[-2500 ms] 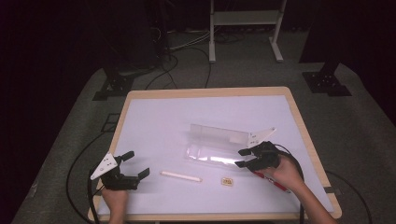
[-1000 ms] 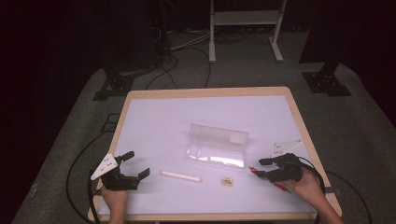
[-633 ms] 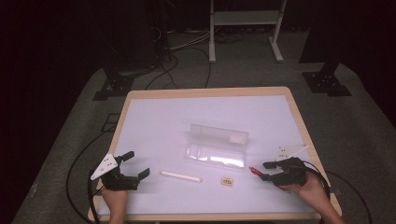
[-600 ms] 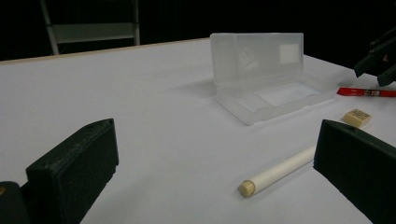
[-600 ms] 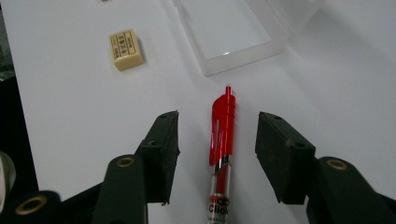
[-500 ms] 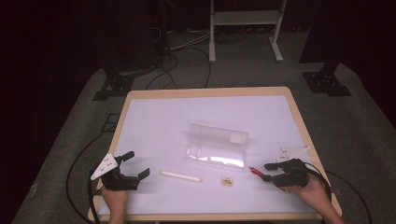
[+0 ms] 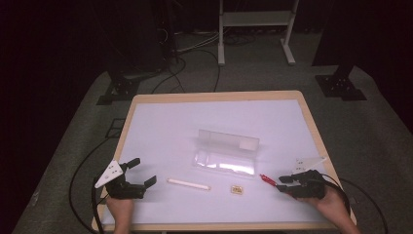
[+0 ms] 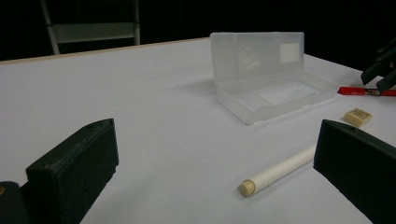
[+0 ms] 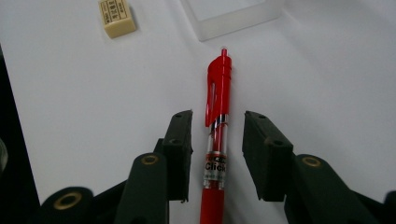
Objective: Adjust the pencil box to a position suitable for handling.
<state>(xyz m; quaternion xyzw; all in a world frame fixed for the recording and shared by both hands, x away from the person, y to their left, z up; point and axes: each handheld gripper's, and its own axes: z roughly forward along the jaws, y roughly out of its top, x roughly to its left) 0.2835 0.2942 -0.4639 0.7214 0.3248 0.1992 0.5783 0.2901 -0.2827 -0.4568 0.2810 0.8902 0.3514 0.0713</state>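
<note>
you have one red pen [image 9: 217,135], one white stick [image 7: 188,184], one eraser [image 7: 237,189] and one clear case [image 7: 227,153] with its lid up, all on the white table [image 7: 165,131]. your right gripper [image 9: 217,156] sits low at the table's right edge, pointing left toward the case, its jaws on either side of the pen; they have just been closing, but gaps remain on both sides and the pads are not on it. the pen lies flat, tip end just short of the case's corner. your left gripper [image 7: 136,174] rests near the front left corner, jaws wide, nothing between them, aimed across the stick.
</note>
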